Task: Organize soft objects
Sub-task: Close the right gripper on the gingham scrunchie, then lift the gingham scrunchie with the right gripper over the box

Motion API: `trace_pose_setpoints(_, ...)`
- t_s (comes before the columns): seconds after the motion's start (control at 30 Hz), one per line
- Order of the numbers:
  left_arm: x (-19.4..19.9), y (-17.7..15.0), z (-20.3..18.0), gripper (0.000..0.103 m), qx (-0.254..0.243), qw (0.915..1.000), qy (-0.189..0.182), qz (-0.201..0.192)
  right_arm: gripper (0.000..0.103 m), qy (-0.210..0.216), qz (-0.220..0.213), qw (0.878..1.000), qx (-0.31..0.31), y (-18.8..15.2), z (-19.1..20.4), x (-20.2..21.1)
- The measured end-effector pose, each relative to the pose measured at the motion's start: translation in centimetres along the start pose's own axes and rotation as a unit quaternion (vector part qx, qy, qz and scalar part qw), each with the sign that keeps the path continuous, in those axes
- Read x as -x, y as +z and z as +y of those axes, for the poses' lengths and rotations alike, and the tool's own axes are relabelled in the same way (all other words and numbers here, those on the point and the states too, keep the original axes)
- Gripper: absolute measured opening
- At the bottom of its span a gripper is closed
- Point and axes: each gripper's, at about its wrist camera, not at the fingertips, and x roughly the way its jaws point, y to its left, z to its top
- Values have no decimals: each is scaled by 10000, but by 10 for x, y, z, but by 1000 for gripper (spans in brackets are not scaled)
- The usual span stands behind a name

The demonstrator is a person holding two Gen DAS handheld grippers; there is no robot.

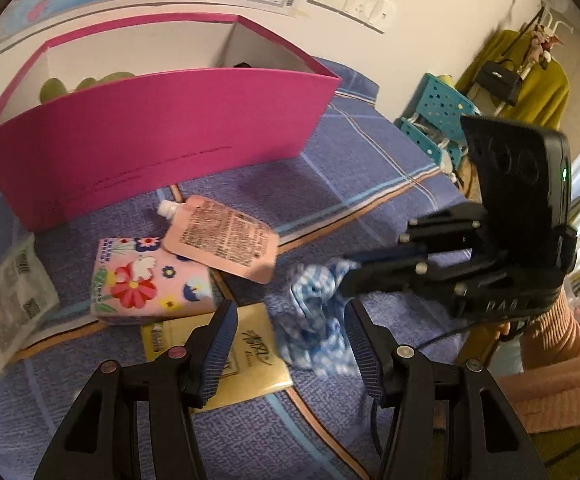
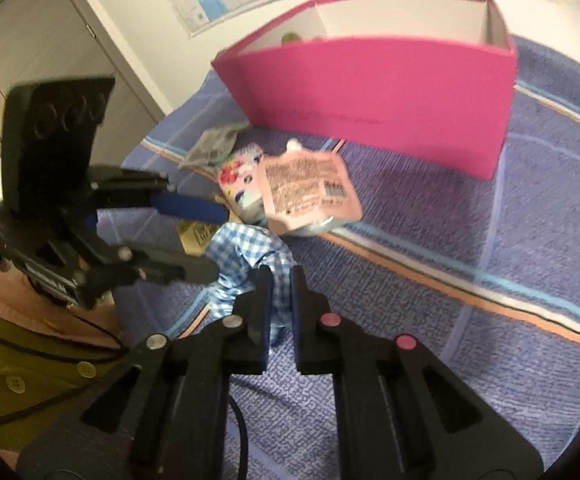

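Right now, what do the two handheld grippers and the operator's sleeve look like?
Both the left gripper and right gripper are black plastic with ribbed blue pads, silver and pink pivot caps, and a trailing black cable. Each carries a black slab-like module. The sleeve is pink ribbed knit.

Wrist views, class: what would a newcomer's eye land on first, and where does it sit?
The big magenta cardboard box stands open-topped at the back of the purple patterned bedcover. In front of it lies a pale pink spouted pouch, overlapping a flowered tissue pack. Nearest, the right tongs pinch a crumpled blue-checked cloth.
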Motion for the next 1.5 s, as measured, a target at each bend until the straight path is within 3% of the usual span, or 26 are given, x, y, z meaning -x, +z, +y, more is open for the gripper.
trace_pose_setpoints(0.27,-3,7,-4,56,4,9995,-317,-48,8,-123,-382,9991,142,16,4,31)
trace_pose_setpoints(0.43,4,22,-9,52,-192,9990,-304,-257,8,-219,-593,9975,331,31,8,46)
trace_pose_setpoints(0.53,3,22,-7,52,-199,9991,-310,-228,8,-167,-443,9983,342,32,8,40)
trace_pose_setpoints(0.6,-1,18,-5,52,-174,9994,-260,-120,15,-213,-267,9991,252,26,4,29)
trace_pose_setpoints(0.67,-4,12,0,52,-140,9997,-214,2,49,-234,-54,9997,54,19,-5,15)
trace_pose_setpoints(0.77,-8,7,0,52,-112,9997,-181,91,52,-238,176,9994,-161,8,-16,-5)
trace_pose_setpoints(0.83,-10,6,-1,52,-126,9997,-151,116,50,-235,263,9992,-199,6,-18,-15)
trace_pose_setpoints(0.93,-11,8,-2,52,-145,9997,-161,122,10,-216,278,9992,-194,6,-18,-20)
trace_pose_setpoints(1.23,-11,15,-6,53,-206,9995,-244,25,8,-169,-347,9991,166,22,1,28)
trace_pose_setpoints(1.5,19,57,-17,53,-596,9957,-148,-696,8,-301,-895,9938,590,60,11,65)
